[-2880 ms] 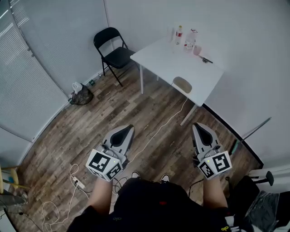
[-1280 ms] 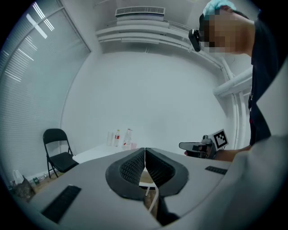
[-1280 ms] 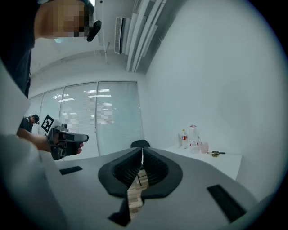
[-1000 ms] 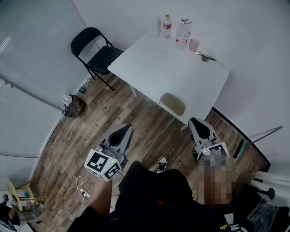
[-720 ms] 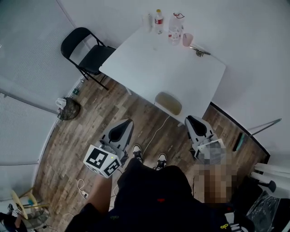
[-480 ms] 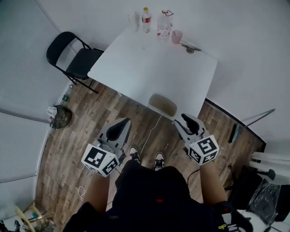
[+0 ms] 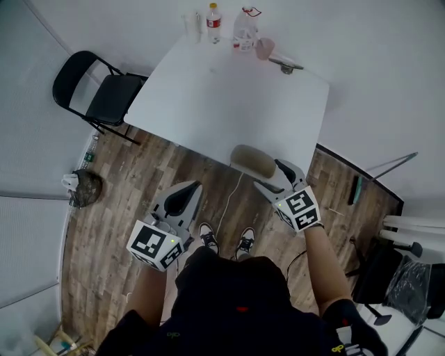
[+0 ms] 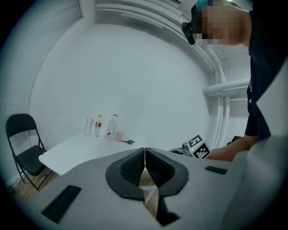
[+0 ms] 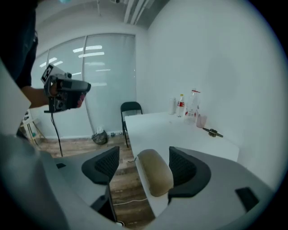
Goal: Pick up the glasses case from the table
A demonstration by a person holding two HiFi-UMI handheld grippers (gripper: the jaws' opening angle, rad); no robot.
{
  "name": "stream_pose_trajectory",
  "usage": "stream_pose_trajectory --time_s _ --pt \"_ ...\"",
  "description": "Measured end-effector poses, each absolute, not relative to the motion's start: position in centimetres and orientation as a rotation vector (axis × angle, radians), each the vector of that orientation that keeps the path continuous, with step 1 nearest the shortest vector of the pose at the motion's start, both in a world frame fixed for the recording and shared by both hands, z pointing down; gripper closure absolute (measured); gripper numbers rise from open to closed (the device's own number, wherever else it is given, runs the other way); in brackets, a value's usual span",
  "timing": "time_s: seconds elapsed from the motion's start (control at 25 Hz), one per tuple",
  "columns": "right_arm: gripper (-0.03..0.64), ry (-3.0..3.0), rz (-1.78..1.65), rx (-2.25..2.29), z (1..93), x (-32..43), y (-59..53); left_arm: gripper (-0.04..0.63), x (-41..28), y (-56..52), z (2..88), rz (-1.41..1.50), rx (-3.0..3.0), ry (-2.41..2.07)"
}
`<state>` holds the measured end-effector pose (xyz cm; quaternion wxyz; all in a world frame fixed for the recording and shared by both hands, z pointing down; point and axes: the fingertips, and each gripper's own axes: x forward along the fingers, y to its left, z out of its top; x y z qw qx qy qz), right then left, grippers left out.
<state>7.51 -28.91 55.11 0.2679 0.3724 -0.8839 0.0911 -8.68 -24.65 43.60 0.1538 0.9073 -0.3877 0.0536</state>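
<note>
No words, brand names or numbers can be read anywhere. In the head view, the marker cube [image 7: 156, 245] at about 7 o'clock and the second marker cube [image 7: 299, 210] at 4 o'clock carry only black-and-white square code patterns, with no letters. On the table [image 7: 208, 104], at 12 o'clock, a small bottle [image 7: 213, 14] and a larger bottle [image 7: 243, 31] each wear a red label, but the print is too small to make out. A yellow mark [image 7: 338, 348] on the person's sleeve at 5 o'clock is illegible.

Open tabletop [image 7: 222, 104] between case [image 7: 254, 161] and bottles [image 7: 213, 14]
</note>
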Motion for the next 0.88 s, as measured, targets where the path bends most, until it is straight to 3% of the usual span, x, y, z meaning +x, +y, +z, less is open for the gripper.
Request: stream_pose_trajectory --time_s 0.4,0.88 --pt "0.253 -2.177 0.168 0.736 63.0 6.7 -32.6 0.574 -9.2 -25.3 44.8 0.141 2.552 -1.137" --pt "0.236 -2.05 0.301 0.593 70.1 6.6 -35.6 0.574 -11.2 -25.3 46.7 0.173 2.484 -1.181"
